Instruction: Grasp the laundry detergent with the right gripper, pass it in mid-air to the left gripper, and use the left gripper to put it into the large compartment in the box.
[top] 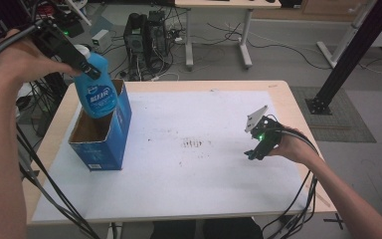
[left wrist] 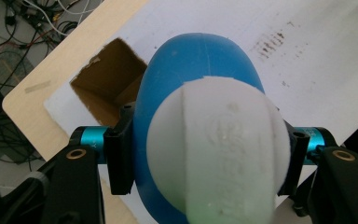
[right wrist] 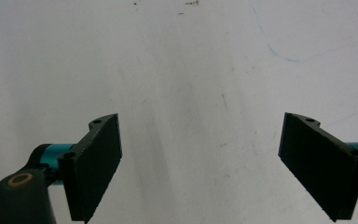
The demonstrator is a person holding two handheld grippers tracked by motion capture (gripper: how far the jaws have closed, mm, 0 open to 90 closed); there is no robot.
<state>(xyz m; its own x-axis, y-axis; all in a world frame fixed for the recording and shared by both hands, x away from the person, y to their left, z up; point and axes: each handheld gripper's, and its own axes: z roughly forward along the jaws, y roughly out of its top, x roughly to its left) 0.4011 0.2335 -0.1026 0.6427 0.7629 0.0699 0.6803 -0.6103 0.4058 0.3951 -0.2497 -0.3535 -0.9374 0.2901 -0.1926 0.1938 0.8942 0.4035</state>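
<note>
Two grippers were in use. Left gripper (top: 87, 67) clamped a blue bottle (top: 98, 89) below its white cap (left wrist: 219, 149), above the open blue carton (top: 102, 134) at 9 o'clock; label text was unreadable. Right gripper (top: 252, 153), at 3 o'clock, stood open over the white sheet (top: 189, 164).

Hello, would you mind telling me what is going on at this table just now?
A person works with a gripper in each hand. The left gripper is clamped on a blue bottle near its white cap, holding it above the open blue box on the white sheet. The right gripper rests open over the sheet, holding nothing.
</note>
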